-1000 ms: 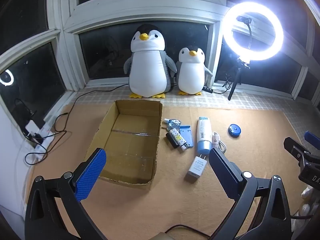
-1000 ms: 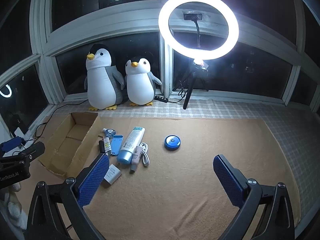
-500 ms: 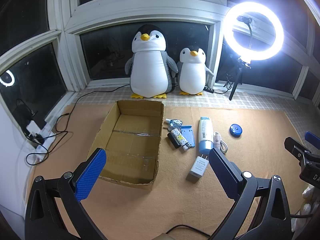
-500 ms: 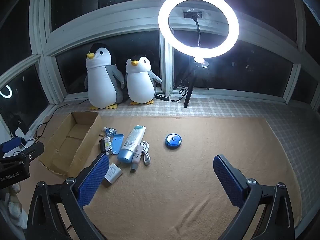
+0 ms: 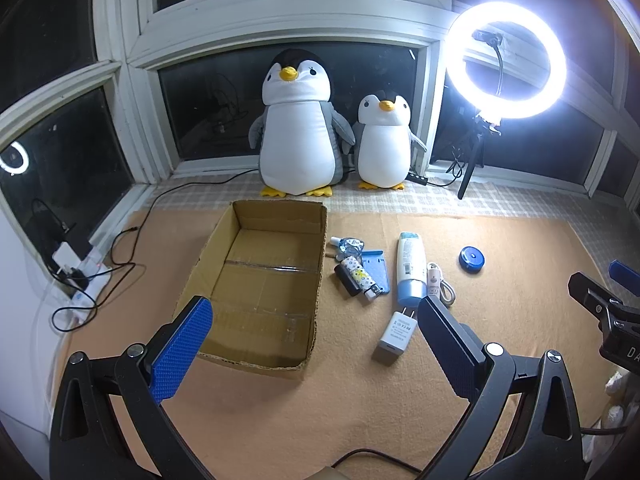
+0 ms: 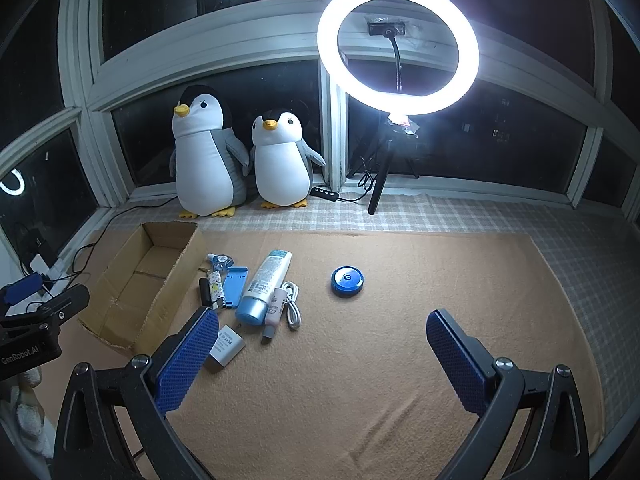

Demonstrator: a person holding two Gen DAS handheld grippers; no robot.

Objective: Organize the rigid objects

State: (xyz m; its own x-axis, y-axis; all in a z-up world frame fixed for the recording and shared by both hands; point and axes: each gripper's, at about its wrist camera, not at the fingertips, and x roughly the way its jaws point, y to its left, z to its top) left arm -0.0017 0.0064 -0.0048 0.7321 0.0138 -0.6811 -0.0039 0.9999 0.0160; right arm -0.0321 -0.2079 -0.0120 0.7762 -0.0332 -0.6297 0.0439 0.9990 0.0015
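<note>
Both grippers hang above the tan mat with nothing between their pads. Seen through its own camera, the left gripper (image 5: 316, 348) has its jaws spread wide; its blue-padded left finger sits over the near left corner of the cardboard box (image 5: 260, 280), and its right finger hides the low end of the blue-capped tube (image 5: 410, 268). The right gripper (image 6: 322, 360) is likewise wide open and empty, over bare mat (image 6: 400, 360).

In the left wrist view the box lies open-topped at about 11 o'clock from the frame centre, its floor bare. Just beside its right wall, toward 1 o'clock, the small things cluster: a clear small bottle (image 5: 347, 245), a black stick (image 5: 347, 280) touching a patterned lighter (image 5: 362, 278), a flat blue stand (image 5: 378, 270), then the tube, and a small white bottle (image 5: 433, 280) with a white cable (image 5: 446, 288) at its right. A white charger plug (image 5: 396, 332) lies nearer, at about 3 o'clock, beside the left gripper's right finger. A blue round disc (image 5: 472, 259) sits apart at 2 o'clock.

At 12 o'clock, two plush penguins (image 5: 300, 128) stand against the window, with a lit ring light (image 5: 506, 54) on a tripod toward 2 o'clock. Cables and a power strip (image 5: 80, 276) lie at 9 o'clock.
</note>
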